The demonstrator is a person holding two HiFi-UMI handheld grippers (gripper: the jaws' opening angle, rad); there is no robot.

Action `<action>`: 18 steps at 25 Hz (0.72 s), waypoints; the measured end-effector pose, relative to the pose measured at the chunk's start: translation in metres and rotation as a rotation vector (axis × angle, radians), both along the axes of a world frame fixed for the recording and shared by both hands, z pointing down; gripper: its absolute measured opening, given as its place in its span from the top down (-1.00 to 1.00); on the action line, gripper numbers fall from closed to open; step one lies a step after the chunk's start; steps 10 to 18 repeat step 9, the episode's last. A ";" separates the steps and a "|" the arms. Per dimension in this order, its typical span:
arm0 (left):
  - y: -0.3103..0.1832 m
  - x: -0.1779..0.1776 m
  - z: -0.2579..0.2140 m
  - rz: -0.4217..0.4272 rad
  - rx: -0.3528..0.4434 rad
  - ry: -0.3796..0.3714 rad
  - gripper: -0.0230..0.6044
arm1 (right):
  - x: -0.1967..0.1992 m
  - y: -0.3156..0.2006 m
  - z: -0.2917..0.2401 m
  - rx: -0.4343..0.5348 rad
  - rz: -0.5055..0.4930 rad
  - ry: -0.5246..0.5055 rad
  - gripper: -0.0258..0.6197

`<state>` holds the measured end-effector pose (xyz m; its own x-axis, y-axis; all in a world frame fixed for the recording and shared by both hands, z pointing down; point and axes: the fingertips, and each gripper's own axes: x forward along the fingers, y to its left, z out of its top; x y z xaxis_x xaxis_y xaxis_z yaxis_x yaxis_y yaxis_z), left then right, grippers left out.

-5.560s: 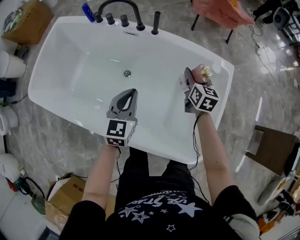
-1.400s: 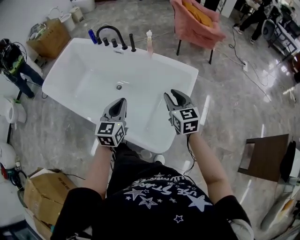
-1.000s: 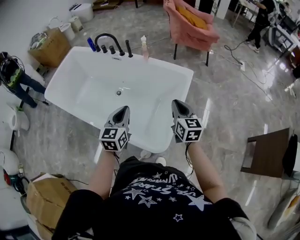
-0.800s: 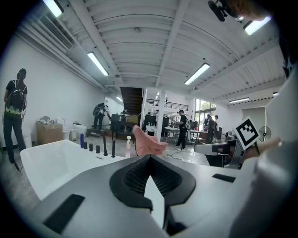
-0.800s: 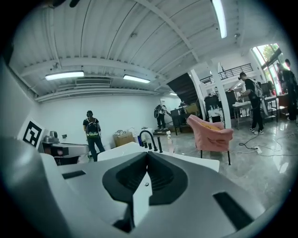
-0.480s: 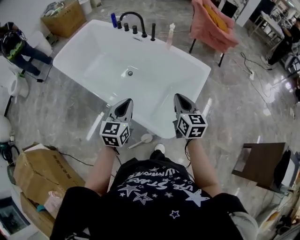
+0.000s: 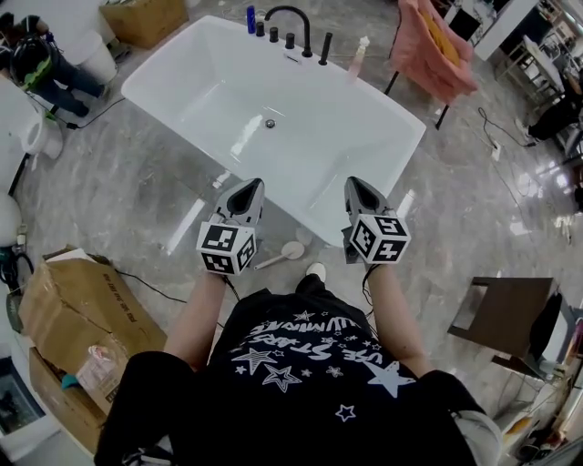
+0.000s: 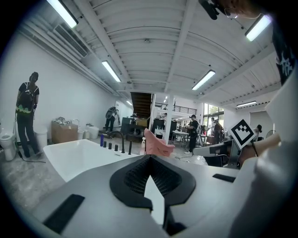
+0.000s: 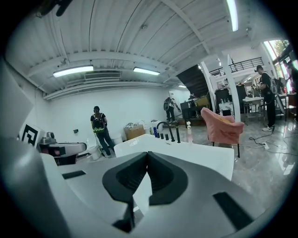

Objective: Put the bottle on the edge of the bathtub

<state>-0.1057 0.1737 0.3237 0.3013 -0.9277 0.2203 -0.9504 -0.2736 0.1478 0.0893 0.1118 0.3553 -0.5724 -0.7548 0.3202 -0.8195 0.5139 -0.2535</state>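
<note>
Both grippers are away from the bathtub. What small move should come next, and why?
Probably just lower both grippers and stop: the bottle stands upright on the far edge of the bathtub, and the left gripper and right gripper are shut with nothing between their fingers.

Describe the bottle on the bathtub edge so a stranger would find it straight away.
Find the white bathtub and look along its far rim to the row of black tap fittings. The bottle stands just to the right of that row, toward the pink chair. It is pale pink with a white top, unlike the dark blue bottle at the row's left end.
</note>
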 end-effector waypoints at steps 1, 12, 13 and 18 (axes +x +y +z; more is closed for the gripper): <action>0.004 0.000 -0.003 -0.001 0.005 0.003 0.88 | -0.002 0.004 -0.002 0.002 -0.005 0.001 0.88; 0.046 0.004 -0.013 0.009 0.023 0.006 0.88 | -0.011 0.042 -0.013 0.017 -0.025 -0.009 0.88; 0.046 0.004 -0.013 0.009 0.023 0.006 0.88 | -0.011 0.042 -0.013 0.017 -0.025 -0.009 0.88; 0.046 0.004 -0.013 0.009 0.023 0.006 0.88 | -0.011 0.042 -0.013 0.017 -0.025 -0.009 0.88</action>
